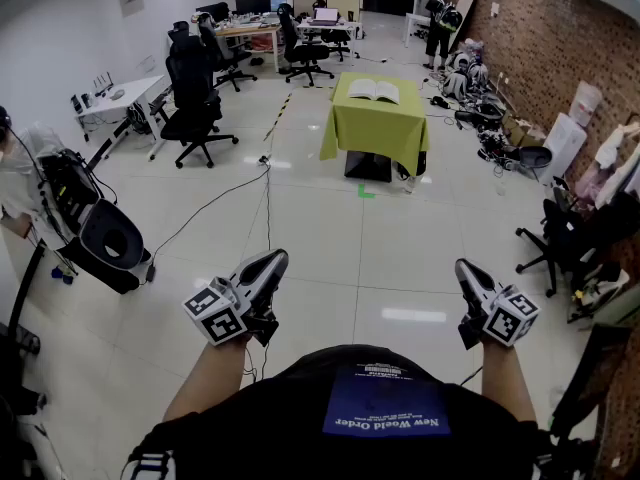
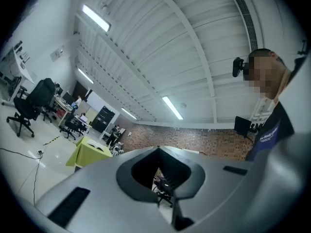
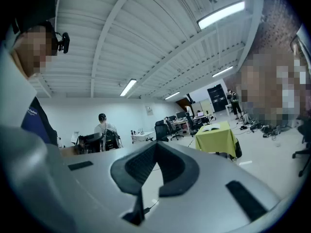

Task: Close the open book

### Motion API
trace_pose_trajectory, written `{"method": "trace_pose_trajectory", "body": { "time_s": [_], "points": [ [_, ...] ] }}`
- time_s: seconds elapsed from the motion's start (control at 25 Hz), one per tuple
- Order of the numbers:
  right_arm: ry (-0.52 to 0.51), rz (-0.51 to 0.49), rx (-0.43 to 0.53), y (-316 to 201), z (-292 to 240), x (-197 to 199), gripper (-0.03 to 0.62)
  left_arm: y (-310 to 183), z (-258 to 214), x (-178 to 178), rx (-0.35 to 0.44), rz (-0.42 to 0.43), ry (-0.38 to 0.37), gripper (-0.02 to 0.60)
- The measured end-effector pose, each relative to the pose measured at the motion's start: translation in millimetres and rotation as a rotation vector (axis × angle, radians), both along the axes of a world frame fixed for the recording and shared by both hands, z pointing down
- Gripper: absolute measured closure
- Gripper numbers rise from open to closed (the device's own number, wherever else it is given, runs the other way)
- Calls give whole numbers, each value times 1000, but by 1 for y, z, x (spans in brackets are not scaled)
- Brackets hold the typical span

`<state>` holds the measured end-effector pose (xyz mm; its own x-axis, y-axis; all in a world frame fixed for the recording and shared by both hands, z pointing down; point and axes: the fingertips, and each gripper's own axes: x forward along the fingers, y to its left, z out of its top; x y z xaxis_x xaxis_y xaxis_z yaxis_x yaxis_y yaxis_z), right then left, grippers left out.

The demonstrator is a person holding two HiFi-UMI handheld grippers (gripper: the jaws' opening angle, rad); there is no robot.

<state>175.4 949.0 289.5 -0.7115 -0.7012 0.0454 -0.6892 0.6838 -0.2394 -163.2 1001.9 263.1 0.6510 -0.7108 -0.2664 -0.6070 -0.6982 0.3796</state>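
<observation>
The open book (image 1: 373, 90) lies flat on a small table with a green cloth (image 1: 378, 133), far across the room from me. My left gripper (image 1: 272, 261) and right gripper (image 1: 465, 269) are held low near my body, both shut with nothing between their fingers, and both far from the book. In the left gripper view the shut gripper (image 2: 158, 149) points up and the green table (image 2: 81, 156) with the book (image 2: 95, 145) is small at the left. In the right gripper view the shut gripper (image 3: 156, 143) has the table (image 3: 217, 141) and book (image 3: 210, 127) to its right.
Black office chairs (image 1: 195, 103) and desks stand at the back left. A black machine (image 1: 100, 236) and a person are at the left edge. A cable (image 1: 267, 183) runs over the tiled floor. Bags and clutter (image 1: 490, 118) line the brick wall, with a chair (image 1: 560, 243) at the right.
</observation>
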Motion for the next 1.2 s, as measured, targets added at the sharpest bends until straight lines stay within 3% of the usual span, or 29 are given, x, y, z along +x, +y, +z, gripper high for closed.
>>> {"method": "trace_pose_trajectory", "body": {
  "time_s": [0.84, 1.2],
  "points": [
    [-1, 47, -31, -18, 8, -102, 609, -39, 23, -110, -50, 54, 34, 575],
    [-48, 26, -57, -83, 24, -71, 609, -91, 35, -83, -78, 15, 14, 575]
  ]
}}
